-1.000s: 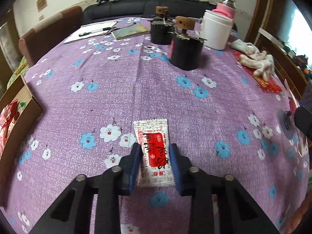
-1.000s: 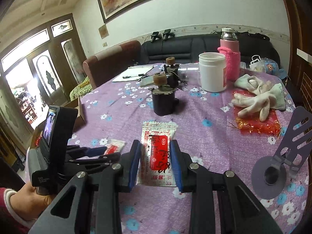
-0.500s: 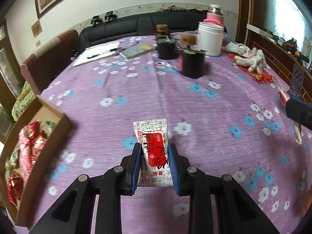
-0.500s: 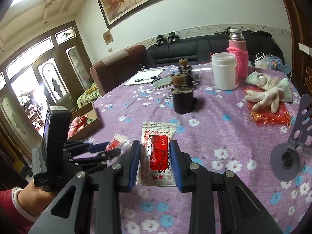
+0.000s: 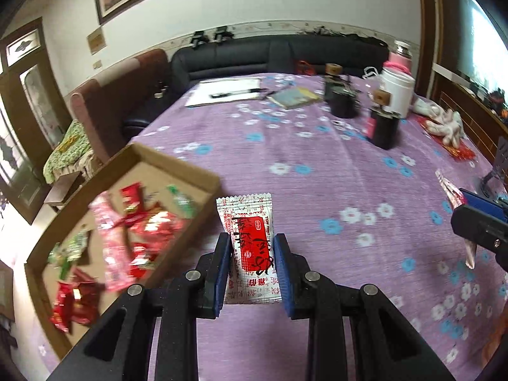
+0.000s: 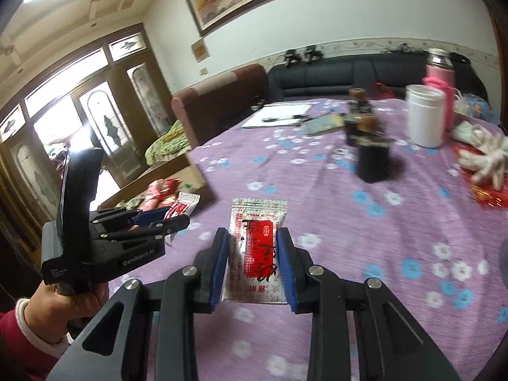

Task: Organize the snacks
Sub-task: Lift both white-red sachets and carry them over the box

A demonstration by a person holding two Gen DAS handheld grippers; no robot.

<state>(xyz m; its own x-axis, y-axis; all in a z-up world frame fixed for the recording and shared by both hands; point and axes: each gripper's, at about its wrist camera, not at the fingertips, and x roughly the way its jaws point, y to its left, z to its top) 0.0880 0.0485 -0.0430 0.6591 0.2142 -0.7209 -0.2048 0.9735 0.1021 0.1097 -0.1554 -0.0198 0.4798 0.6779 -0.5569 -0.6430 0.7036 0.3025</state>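
Note:
My left gripper (image 5: 250,254) is shut on a white and red snack packet (image 5: 249,241) and holds it above the purple tablecloth, just right of an open cardboard box (image 5: 177,162) with several red, pink and green snacks inside. My right gripper (image 6: 254,250) is shut on a second white and red snack packet (image 6: 258,241) over the middle of the table. In the right wrist view the left gripper (image 6: 165,217) with its packet (image 6: 184,204) sits beside the box (image 6: 193,174). The right gripper (image 5: 457,204) shows at the right edge of the left wrist view.
Two black jars with cork tops (image 5: 384,127) (image 5: 341,103), a white canister (image 5: 397,95), a pink flask (image 6: 439,85), white gloves on red paper (image 6: 482,158), a notepad with pen (image 5: 228,93) and a booklet (image 5: 295,96) stand on the far half of the table. A sofa lies behind.
Both grippers have lifted and swung left with their packets. The cardboard box has come much closer in the left wrist view and now lies just left of the left gripper.

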